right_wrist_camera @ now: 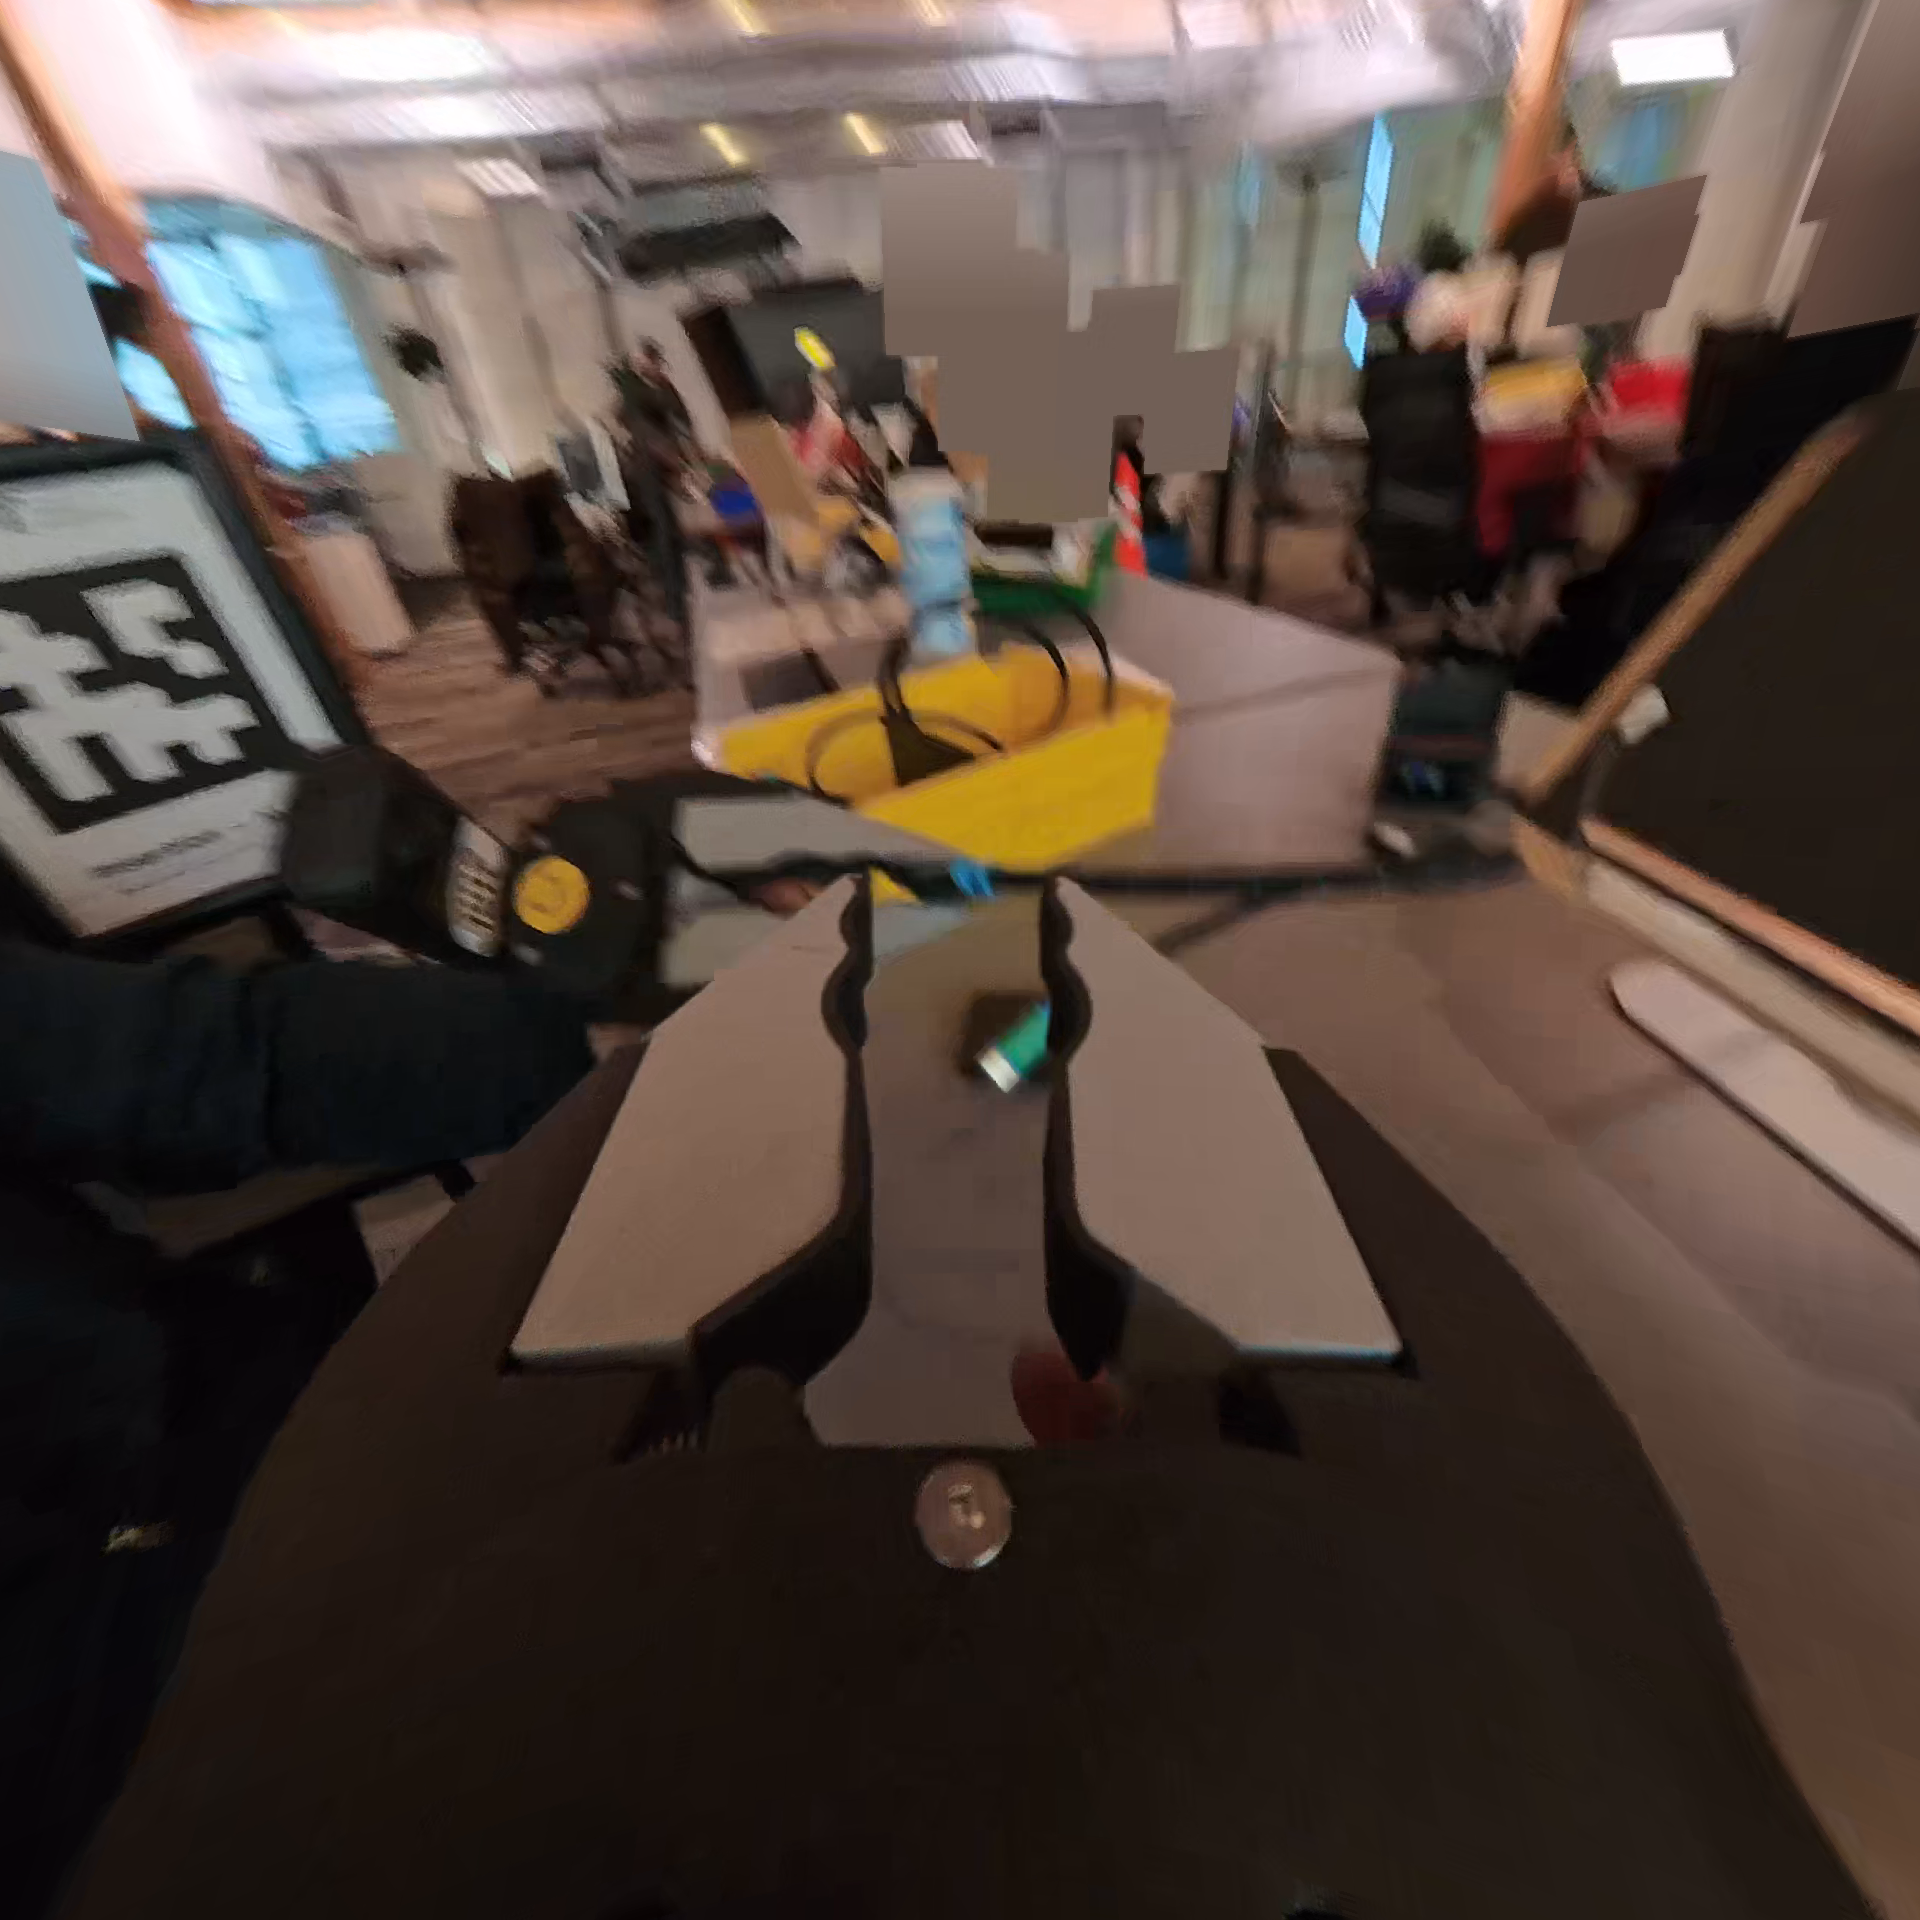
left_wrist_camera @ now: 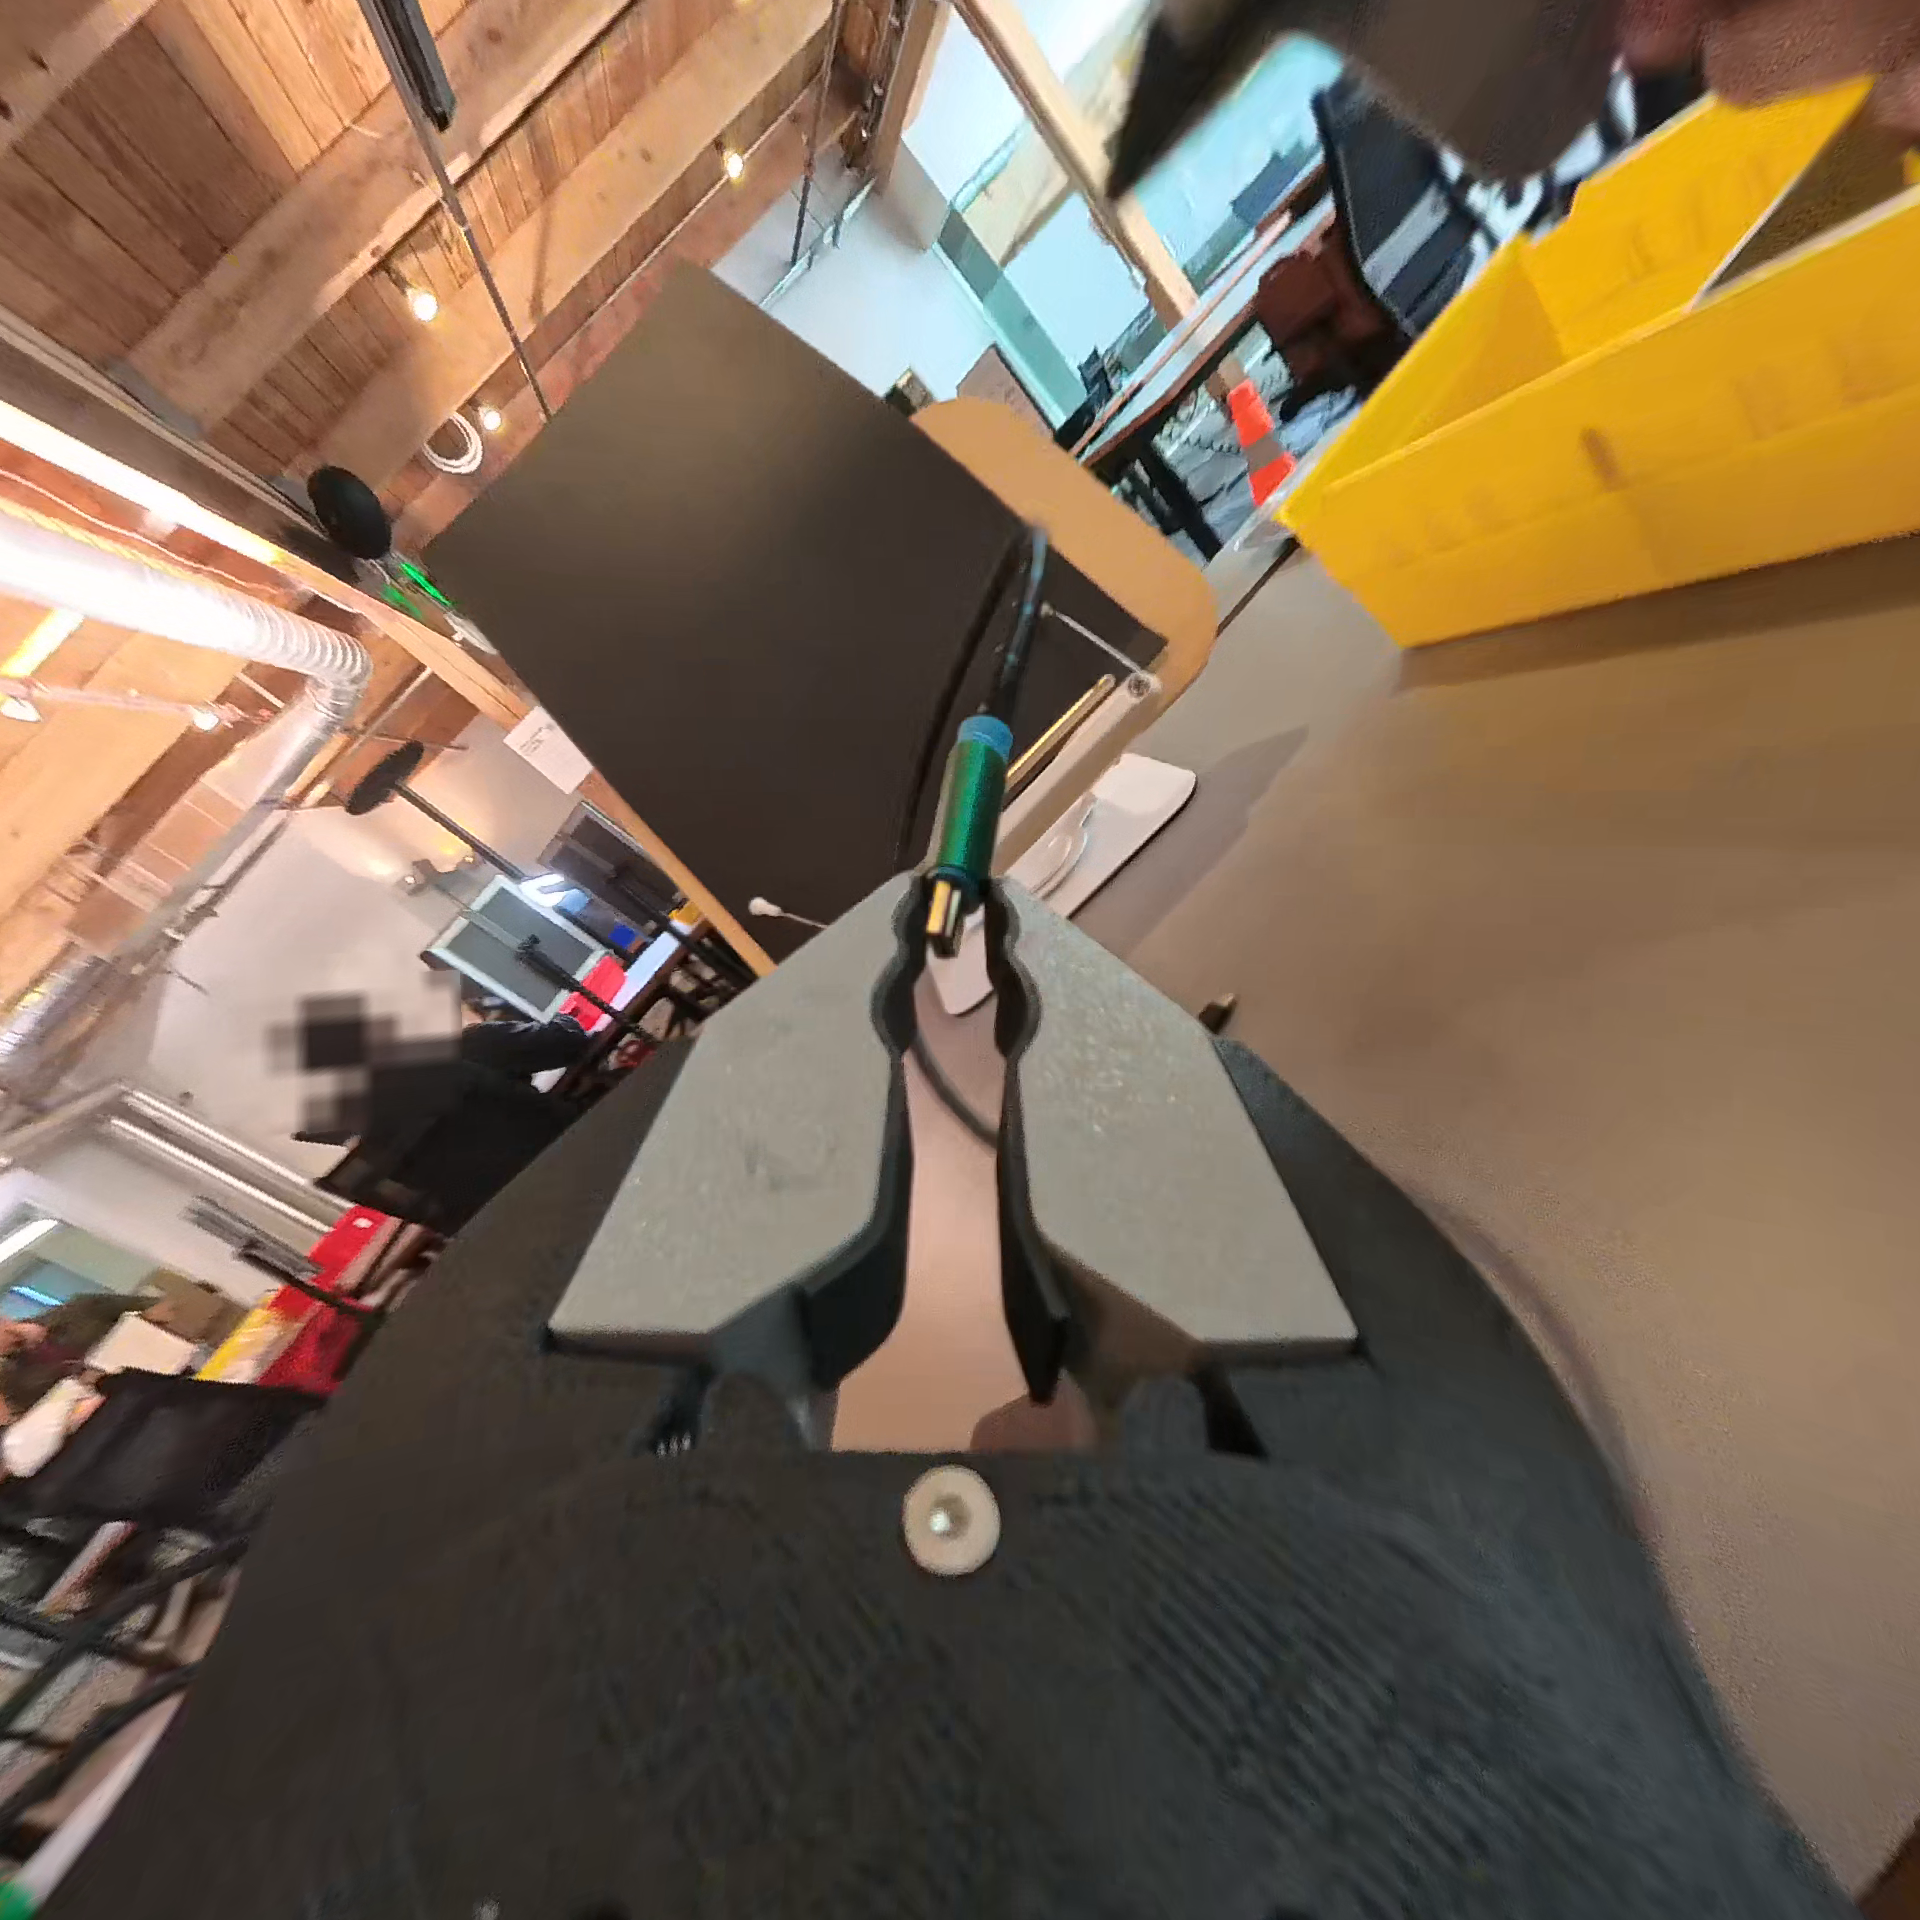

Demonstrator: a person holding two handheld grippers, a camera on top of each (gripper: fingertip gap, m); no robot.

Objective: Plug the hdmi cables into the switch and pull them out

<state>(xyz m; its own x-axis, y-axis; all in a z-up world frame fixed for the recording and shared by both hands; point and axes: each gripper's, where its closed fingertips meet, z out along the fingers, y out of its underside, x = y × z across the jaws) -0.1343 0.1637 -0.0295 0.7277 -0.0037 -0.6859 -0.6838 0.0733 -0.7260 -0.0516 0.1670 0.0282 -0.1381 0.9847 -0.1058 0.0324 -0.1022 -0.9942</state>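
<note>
Both wrist views, tabletop-low, share the yellow bin.

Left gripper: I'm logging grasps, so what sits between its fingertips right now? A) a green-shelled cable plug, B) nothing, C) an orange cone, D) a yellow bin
A: in the left wrist view the left gripper has its fingertips closed on the green-shelled cable plug, whose black cable runs away behind it.

Your left gripper and right gripper: matte grey fingers with wavy black inner edges, a textured black body, one silver screw at centre. Your sleeve is dark.
</note>
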